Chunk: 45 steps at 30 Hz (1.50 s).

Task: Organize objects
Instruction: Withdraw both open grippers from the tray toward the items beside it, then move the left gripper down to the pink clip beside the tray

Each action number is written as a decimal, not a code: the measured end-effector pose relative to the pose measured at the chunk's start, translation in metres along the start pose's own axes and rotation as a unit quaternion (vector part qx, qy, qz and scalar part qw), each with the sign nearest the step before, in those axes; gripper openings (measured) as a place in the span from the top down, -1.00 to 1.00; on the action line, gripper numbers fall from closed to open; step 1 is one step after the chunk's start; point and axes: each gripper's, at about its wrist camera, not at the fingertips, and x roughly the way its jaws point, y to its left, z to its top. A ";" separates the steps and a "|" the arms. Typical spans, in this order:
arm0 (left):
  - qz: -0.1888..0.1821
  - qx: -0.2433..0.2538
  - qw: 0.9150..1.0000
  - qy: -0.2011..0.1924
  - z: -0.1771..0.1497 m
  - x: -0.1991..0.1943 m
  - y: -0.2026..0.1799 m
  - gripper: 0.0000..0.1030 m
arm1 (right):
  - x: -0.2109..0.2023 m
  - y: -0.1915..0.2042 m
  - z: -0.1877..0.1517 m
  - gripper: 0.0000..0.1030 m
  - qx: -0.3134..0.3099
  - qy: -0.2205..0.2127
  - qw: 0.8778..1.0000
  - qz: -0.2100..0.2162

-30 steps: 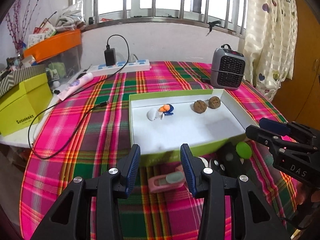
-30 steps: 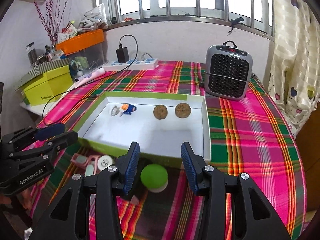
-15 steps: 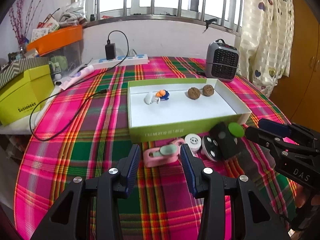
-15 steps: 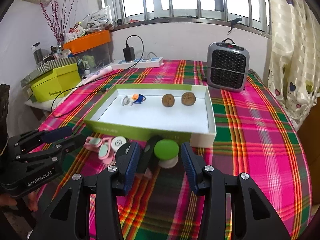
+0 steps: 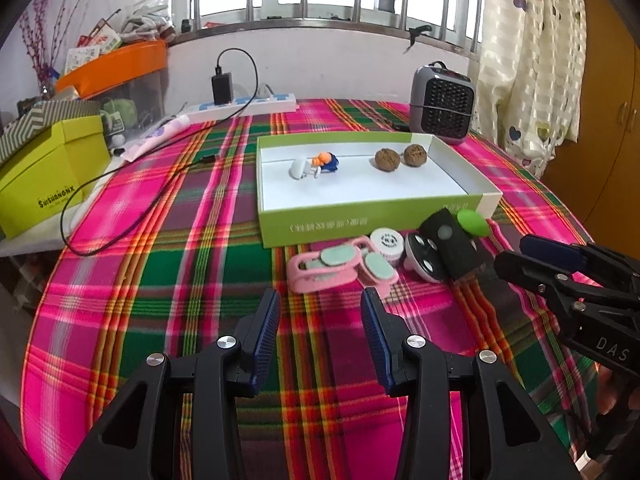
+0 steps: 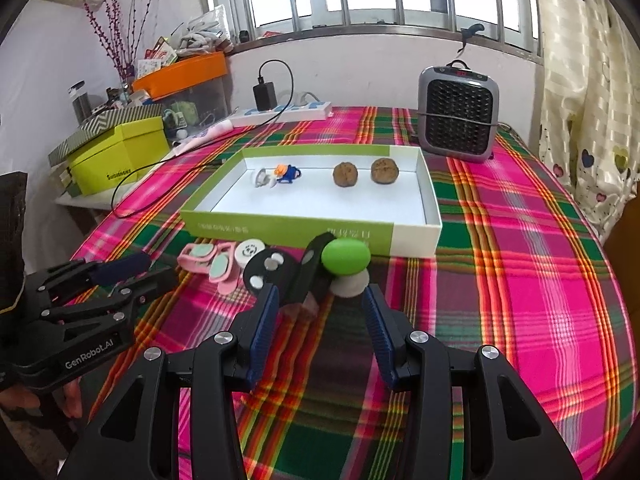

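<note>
A shallow green-and-white box (image 5: 360, 220) holds two walnuts (image 5: 387, 160) and a small toy figure (image 5: 316, 164). In front of it lie a pink clip (image 5: 328, 266), a white disc (image 5: 386, 240), a black-and-white round piece (image 5: 422, 256), a black block (image 6: 308, 276) and a green egg shape (image 6: 346, 256). My left gripper (image 5: 322, 300) stands open just short of the pink clip, nothing between its pads. My right gripper (image 6: 320, 296) has its jaws opening; the black block's near end shows in the gap, untouched.
A grey heater (image 5: 442, 106) stands behind the box at the right. A power strip (image 5: 244, 106) with a charger lies by the wall, its black cable (image 5: 120, 216) trailing across the plaid cloth. A yellow-green carton (image 5: 48, 172) sits at the left edge.
Both grippers have drawn back from the box, so the small items in front of it now lie beyond the fingertips. The right jaws have spread slightly.
</note>
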 end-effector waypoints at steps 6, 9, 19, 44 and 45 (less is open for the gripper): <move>0.004 0.004 1.000 0.010 -0.007 0.005 -0.002 0.22 | 0.006 0.001 -0.009 0.07 0.000 0.015 1.000 -0.001; 0.004 0.005 1.000 0.014 -0.010 0.008 -0.001 0.22 | 0.008 0.000 -0.011 0.07 0.002 0.021 1.000 -0.002; -0.011 -0.001 0.999 0.035 -0.012 0.017 0.004 0.22 | 0.013 -0.004 -0.013 0.07 0.007 0.042 0.999 -0.004; -0.035 0.017 0.999 0.032 0.013 0.029 0.015 0.14 | 0.021 -0.010 -0.014 0.03 0.007 0.069 0.998 -0.002; -0.038 0.026 0.998 0.032 0.015 0.031 0.014 0.14 | 0.021 -0.010 -0.014 0.03 0.007 0.069 0.998 -0.001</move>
